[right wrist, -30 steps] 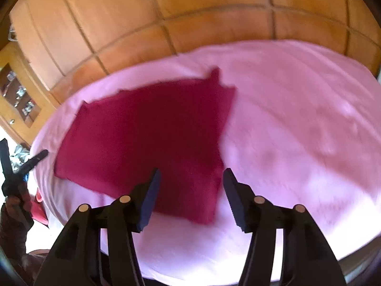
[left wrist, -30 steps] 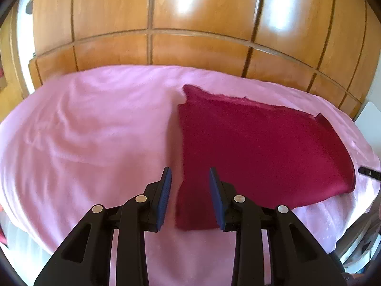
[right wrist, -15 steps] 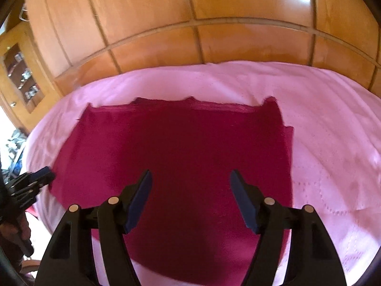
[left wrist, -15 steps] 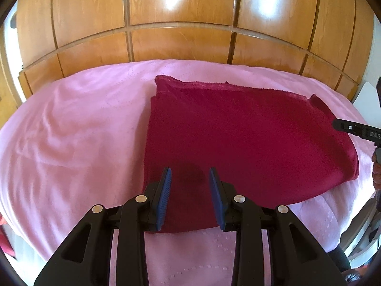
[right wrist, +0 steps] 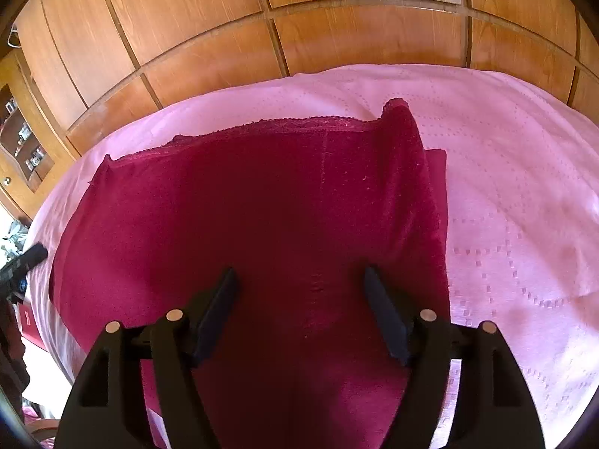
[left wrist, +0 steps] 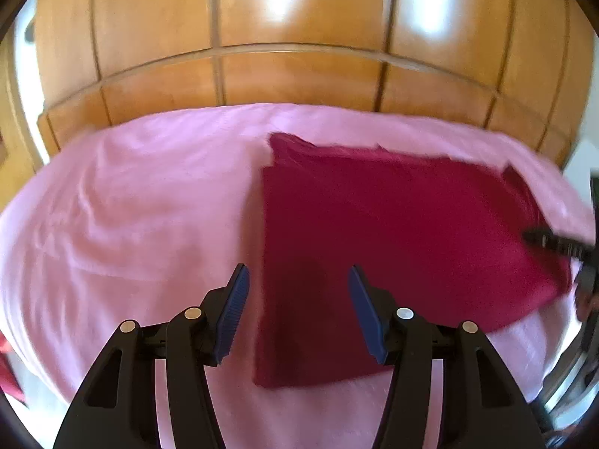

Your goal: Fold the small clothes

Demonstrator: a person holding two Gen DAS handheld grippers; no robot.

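A dark crimson knitted cloth [right wrist: 262, 224] lies flat on the pale pink bedspread [left wrist: 131, 205], in front of a glossy wooden panelled wardrobe [left wrist: 299, 37]. The left gripper [left wrist: 297, 280] hovers over the cloth's near left edge, its jaws opening and gripping nothing. The right gripper [right wrist: 299, 280] hangs above the cloth's right half, also opening, nothing pinched between its pads.

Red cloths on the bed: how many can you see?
1. The red cloth lies spread on the pink bedspread, its right edge doubled over, under both grippers. None other shows; something could lie beneath it.
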